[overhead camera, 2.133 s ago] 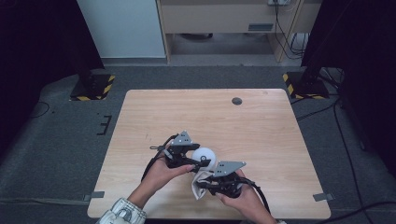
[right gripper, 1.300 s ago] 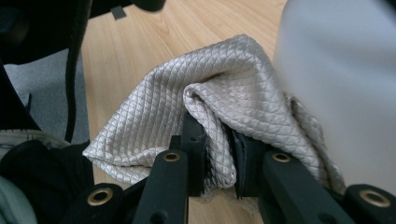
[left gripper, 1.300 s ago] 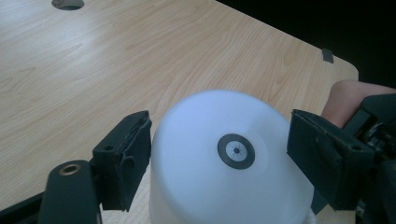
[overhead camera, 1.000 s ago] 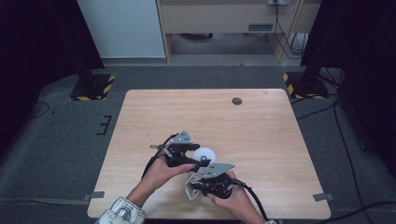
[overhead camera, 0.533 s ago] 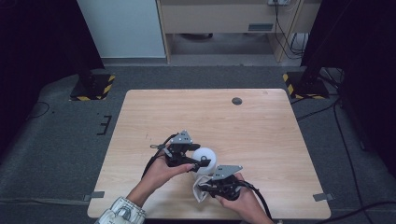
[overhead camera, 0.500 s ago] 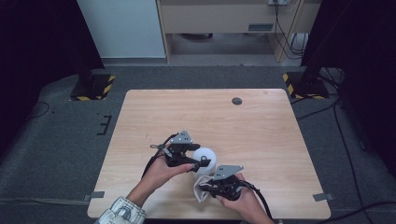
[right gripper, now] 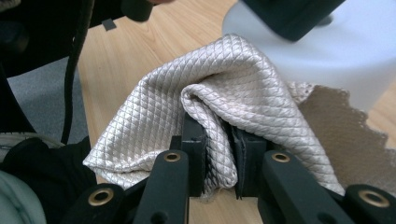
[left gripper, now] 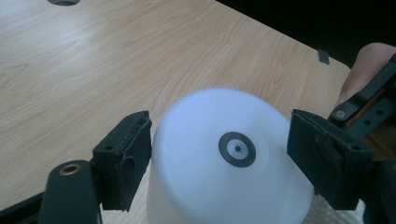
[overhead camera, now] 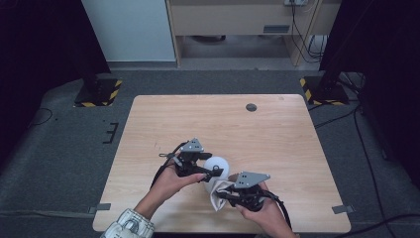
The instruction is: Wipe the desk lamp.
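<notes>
Over the near half of the pale, wood-grained rectangular table (overhead camera: 277,129), the left gripper (left gripper: 219,154) brackets a white, smooth-sided plastic cup turned bottom-up (left gripper: 229,163), a small dark ring marking the centre of its base; the left-hand pad presses the cup's wall while the other sits right at its far side, so the jaws are clamped around the cup. From above, that cup (overhead camera: 218,164) stands on the table just ahead of the person's two hands, close to the front edge. The right gripper (right gripper: 218,154) has its jaws pinched tight on a bunched fold of cream, diamond-quilted cloth (right gripper: 224,93), which drapes against the foot of the cup and shows a scalloped edge to one side. In the high view the cloth (overhead camera: 218,196) lies between cup and right gripper (overhead camera: 229,194). Farther up the table sits a round dark grommet hole (overhead camera: 251,107). Around the table lies grey carpet (overhead camera: 64,148), with yellow-and-black striped stand bases (overhead camera: 96,94) at both far corners and a light cabinet (overhead camera: 233,20) behind.
</notes>
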The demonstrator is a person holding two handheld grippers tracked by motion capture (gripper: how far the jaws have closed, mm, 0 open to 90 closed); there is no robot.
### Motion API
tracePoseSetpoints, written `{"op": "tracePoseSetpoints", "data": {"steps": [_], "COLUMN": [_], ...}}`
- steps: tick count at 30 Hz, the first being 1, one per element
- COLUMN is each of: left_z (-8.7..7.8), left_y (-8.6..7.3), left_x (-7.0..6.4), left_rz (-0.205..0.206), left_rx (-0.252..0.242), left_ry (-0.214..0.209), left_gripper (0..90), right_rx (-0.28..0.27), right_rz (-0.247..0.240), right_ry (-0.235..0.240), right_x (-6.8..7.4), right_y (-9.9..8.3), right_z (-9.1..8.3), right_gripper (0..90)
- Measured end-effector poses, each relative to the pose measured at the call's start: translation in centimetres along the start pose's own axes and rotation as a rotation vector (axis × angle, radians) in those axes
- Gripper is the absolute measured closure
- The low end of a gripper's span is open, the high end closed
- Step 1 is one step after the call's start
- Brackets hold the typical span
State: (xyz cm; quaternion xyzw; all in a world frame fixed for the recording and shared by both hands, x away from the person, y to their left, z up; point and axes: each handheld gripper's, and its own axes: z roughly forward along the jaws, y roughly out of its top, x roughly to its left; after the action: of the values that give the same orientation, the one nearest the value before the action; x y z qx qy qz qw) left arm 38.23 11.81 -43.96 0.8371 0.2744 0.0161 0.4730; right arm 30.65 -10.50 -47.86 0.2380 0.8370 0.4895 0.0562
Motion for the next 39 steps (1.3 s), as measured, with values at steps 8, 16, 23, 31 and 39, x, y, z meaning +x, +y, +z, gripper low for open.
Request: {"op": "tracePoseSetpoints", "data": {"steps": [8,16,23,31,39], "left_z": [0.0,0.0,0.1,0.0,0.0], "left_y": [0.0,-0.1,-0.2,-0.2,-0.2], "left_x": [0.1,0.1,0.1,0.2,0.2], "left_rz": [-0.006,-0.008,-0.013,-0.027,-0.026], "left_rx": [0.003,-0.004,-0.011,-0.011,-0.009], "left_ry": [-0.009,-0.008,-0.015,-0.013,-0.013], "left_gripper": [21.3,21.3,21.3,21.4,21.4], "right_rx": [0.006,0.083,0.123,0.123,0.036], "right_rz": [0.024,0.038,0.025,0.001,-0.046], "right_ry": [-0.021,-0.033,-0.020,-0.010,-0.014], "right_x": [-1.0,-1.3,-0.9,-0.5,0.8], "right_y": [-0.8,-2.2,-2.5,-2.2,0.4], "right_z": [-0.7,0.5,1.9,2.4,1.2], "right_gripper": [77.9,77.9,77.9,78.0,78.0]}}
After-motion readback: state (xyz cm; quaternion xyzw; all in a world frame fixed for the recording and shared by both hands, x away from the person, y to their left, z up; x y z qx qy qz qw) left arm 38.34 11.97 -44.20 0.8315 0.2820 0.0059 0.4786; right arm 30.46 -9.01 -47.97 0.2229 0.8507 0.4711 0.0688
